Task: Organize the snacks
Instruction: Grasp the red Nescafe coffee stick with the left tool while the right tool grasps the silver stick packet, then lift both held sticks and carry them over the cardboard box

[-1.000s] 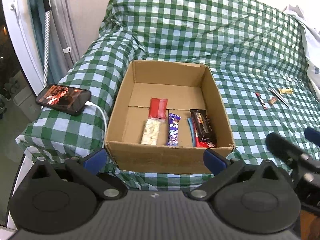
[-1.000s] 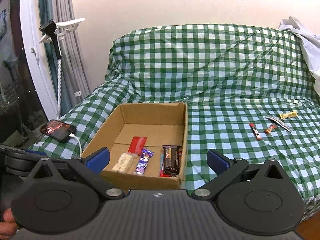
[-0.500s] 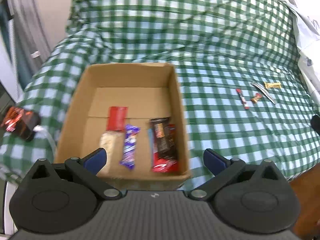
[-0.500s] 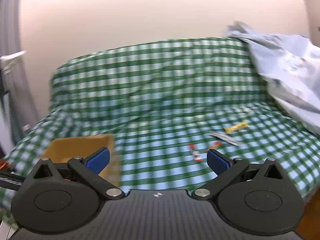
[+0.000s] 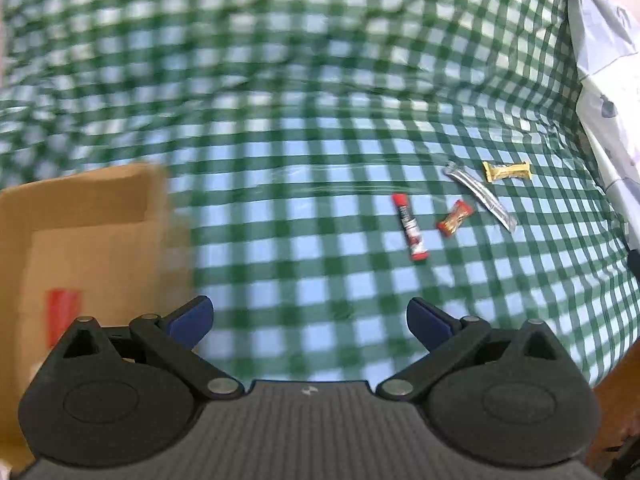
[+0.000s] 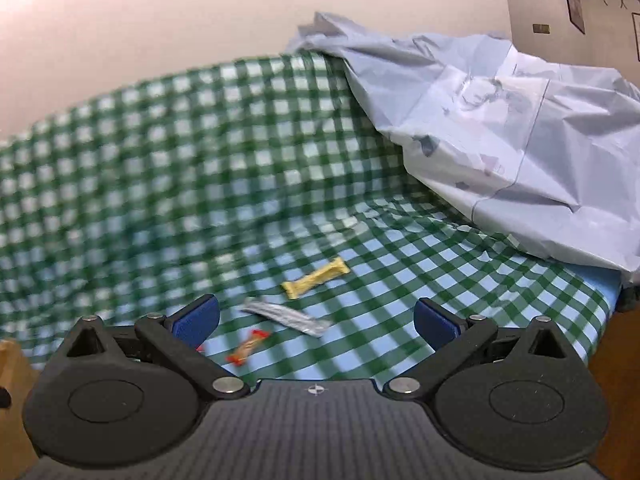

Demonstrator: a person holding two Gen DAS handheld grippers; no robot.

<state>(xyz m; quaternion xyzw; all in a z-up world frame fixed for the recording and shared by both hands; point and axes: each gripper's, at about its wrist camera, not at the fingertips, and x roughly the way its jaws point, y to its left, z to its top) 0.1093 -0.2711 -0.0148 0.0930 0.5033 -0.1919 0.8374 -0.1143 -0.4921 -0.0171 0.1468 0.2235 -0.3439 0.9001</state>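
Observation:
Several loose snacks lie on the green checked cover: a long red stick, a small orange-red packet, a silver sachet and a yellow bar. The right wrist view shows the yellow bar, the silver sachet and the orange-red packet just beyond my right gripper, which is open and empty. My left gripper is open and empty too, well short of the snacks. The cardboard box sits blurred at the left, a red packet inside it.
A crumpled pale sheet is heaped on the right end of the covered sofa. The sofa's front edge drops to a brown floor at the right. A corner of the box shows at the far left.
Both views have swung right, away from the box and phone toward the loose snacks. The snacks are now larger and closer. Both grippers stay open.

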